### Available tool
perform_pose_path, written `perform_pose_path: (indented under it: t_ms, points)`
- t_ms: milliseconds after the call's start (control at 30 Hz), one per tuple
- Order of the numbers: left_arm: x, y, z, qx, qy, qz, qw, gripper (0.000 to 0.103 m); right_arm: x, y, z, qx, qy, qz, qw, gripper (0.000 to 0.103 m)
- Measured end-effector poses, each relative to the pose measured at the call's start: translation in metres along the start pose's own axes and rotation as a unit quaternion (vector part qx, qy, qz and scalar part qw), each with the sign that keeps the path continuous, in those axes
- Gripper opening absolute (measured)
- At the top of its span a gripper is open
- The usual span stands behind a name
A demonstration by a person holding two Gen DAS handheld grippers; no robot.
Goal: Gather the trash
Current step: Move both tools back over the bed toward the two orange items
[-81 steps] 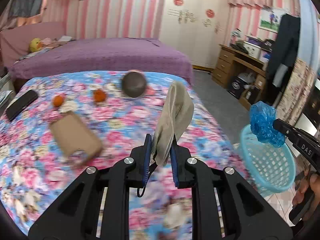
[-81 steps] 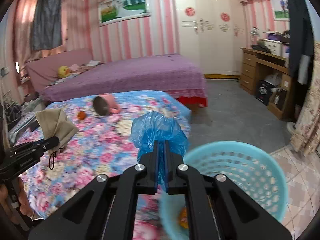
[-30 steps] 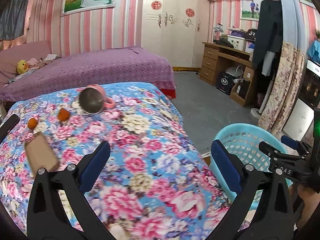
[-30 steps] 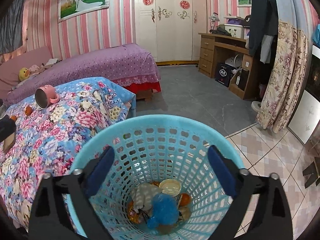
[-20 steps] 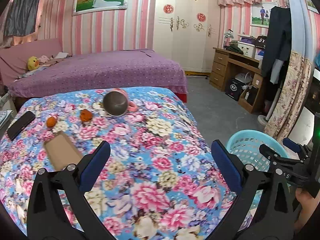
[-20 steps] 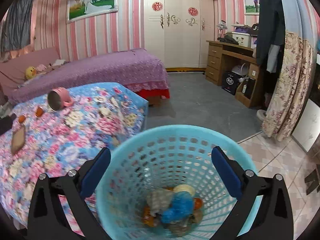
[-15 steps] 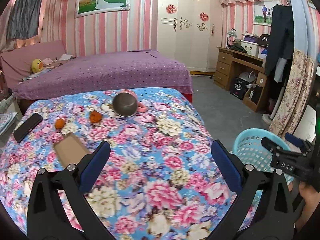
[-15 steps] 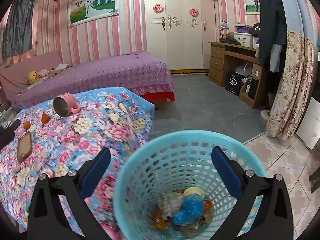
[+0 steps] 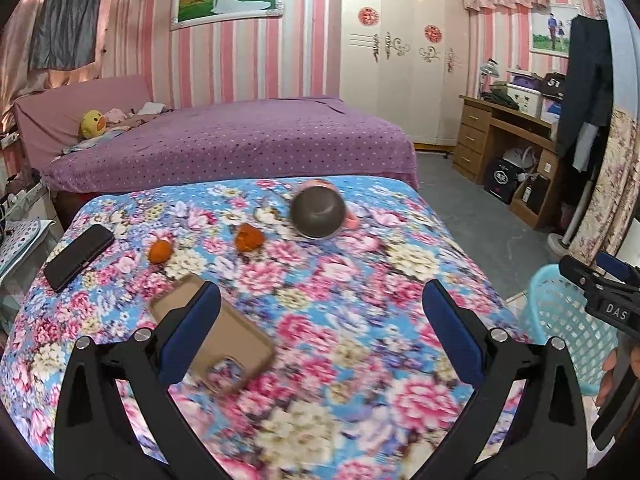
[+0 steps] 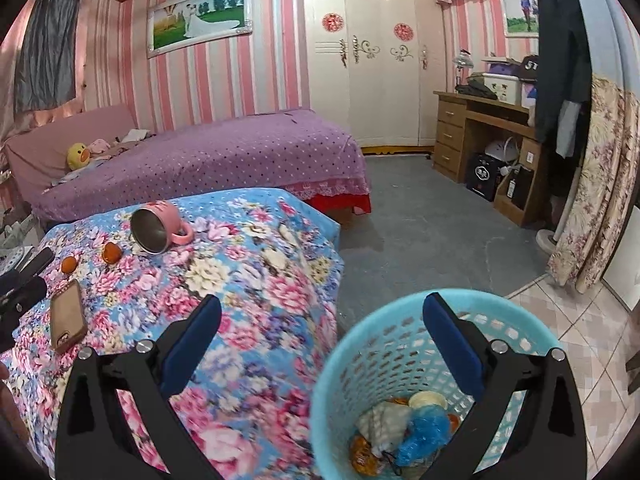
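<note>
left tool point(image 9: 320, 332): spread wide, nothing held, over floral surface point(image 9: 360, 280) | right tool point(image 10: 320, 336): spread wide, nothing held, above basket point(image 10: 336, 364) | trash point(image 10: 400, 428): lying in blue basket bottom beside surface

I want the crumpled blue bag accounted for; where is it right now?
In the right wrist view, the blue bag lies at the bottom of the basket beside the bed, against a beige rag.

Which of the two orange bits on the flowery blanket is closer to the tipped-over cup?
The right-hand orange piece, lying nearest the pink cup. The other orange piece sits farther left, nearer the black phone.
</note>
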State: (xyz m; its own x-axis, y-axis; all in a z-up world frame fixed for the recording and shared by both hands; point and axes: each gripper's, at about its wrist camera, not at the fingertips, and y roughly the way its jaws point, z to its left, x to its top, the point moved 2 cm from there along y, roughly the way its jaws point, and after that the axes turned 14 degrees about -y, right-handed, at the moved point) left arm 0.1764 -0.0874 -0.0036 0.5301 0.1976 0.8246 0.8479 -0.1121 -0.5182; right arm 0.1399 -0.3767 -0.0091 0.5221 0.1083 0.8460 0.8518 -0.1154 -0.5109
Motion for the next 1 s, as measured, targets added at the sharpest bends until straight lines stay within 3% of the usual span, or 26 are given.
perform_pose_path:
  t_ms: [433,633,1000]
  points:
    - [0.029,0.025,0.066,0.021,-0.03,0.006,0.9993,0.097,0.019,0.033,0.063,0.029,0.0,0.006,1.0,0.098]
    - [0.036,0.033,0.111,0.033,-0.055,0.016,0.9978,0.097,0.022,0.043,0.107,0.046,-0.029,0.015,0.998,0.098]
    - [0.043,0.054,0.214,0.104,-0.111,0.05,0.9872,0.097,0.038,0.07,0.187,0.102,-0.093,0.023,0.99,0.098]
